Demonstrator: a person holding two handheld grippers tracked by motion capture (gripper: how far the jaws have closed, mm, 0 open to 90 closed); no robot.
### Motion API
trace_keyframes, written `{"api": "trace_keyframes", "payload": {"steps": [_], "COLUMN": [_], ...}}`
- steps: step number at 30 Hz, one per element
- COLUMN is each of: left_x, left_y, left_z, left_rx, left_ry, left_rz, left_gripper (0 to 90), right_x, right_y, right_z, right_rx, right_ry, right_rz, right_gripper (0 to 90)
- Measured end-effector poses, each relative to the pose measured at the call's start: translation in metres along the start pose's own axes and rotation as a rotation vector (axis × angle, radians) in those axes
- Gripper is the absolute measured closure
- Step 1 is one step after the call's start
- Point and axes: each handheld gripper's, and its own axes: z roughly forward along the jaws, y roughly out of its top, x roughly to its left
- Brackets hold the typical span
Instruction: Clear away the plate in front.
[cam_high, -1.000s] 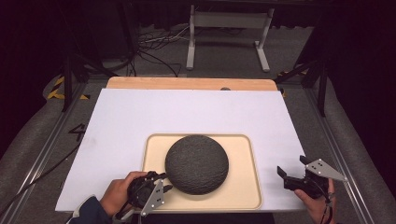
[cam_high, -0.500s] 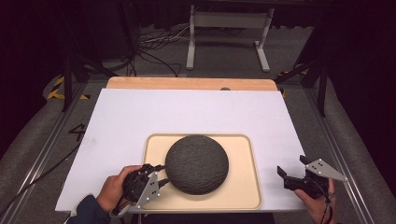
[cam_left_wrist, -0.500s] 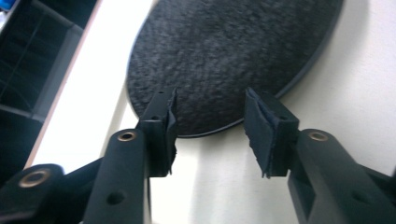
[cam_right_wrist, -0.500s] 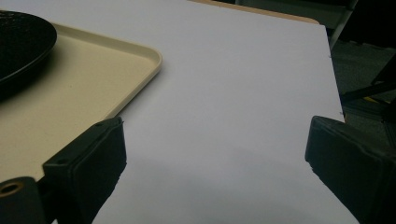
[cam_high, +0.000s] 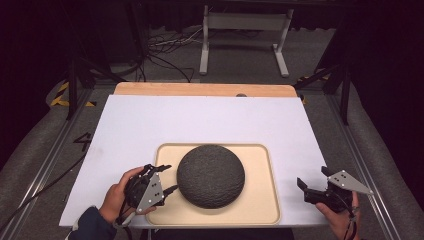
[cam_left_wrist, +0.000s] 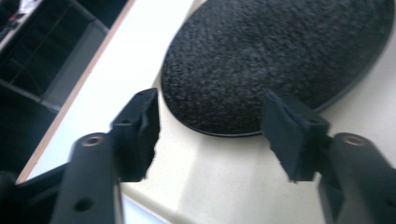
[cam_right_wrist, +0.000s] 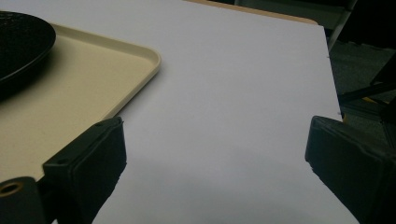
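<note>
**Left gripper lets go of the bowl**

Backing off the dark upturned bowl (cam_high: 210, 175), the left gripper (cam_high: 167, 178) has just been opening, nothing between its jaws; the bowl sits just ahead on the tray (cam_high: 260, 210). Right gripper (cam_high: 302, 187) gapes wide, empty.

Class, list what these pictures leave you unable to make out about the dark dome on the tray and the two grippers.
- Dark dome: its underside is hidden by its own body in the high view; the right gripper view's left edge crops it.
- Tray: the left gripper view is blurred, rim unclear.
- Right gripper: fingertips tiny in the high view.
- Left gripper: partly covered by the hand.
</note>
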Motion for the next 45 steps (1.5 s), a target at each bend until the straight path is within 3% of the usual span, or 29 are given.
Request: {"api": "trace_keyframes", "payload": {"steps": [2, 7, 10, 13, 15, 23, 32, 37, 40, 45], "left_x": [0.002, 0.005, 0.01, 0.015, 0.018, 0.03, 0.042, 0.047, 0.051, 0.052], "left_y": [-0.001, -0.003, -0.005, -0.008, -0.012, -0.023, -0.047, -0.059, -0.069, -0.081], "left_z": [0.0, 0.001, 0.0, 0.0, 0.001, -0.001, -0.001, -0.004, -0.006, -0.007], "left_rx": [-0.005, 0.008, -0.015, -0.005, -0.003, 0.001, 0.08, 0.089, 0.11, 0.137], "left_ry": [0.006, 0.026, 0.031, 0.034, 0.018, 0.008, 0.008, 0.015, -0.021, -0.007], "left_rz": [-0.033, -0.063, -0.099, -0.126, -0.151, -0.185, -0.202, -0.228, -0.247, -0.256], "left_gripper": [33.6, 23.1, 18.5, 13.8, 13.3, 10.3, 10.2, 9.5, 9.4, 8.6], "right_x": [0.0, 0.0, 0.0, -0.001, -0.001, -0.002, -0.002, -0.001, -0.001, 0.001], "right_y": [0.0, 0.0, 0.0, 0.0, 0.0, 0.0, 0.0, 0.0, 0.0, 0.0], "right_z": [0.0, 0.0, 0.0, 0.0, -0.001, -0.001, -0.001, -0.001, -0.001, 0.0], "right_rx": [-0.002, -0.002, -0.004, -0.005, -0.006, -0.007, -0.01, -0.012, -0.012, -0.006], "right_ry": [-0.002, -0.001, 0.0, -0.001, -0.002, -0.002, -0.003, -0.001, 0.0, 0.006], "right_rz": [0.003, 0.001, -0.001, 0.003, 0.001, 0.002, 0.001, -0.002, -0.001, -0.008], "right_gripper": [5.8, 5.8, 5.8, 5.8, 5.8, 5.8, 5.9, 5.9, 5.9, 5.9]}}
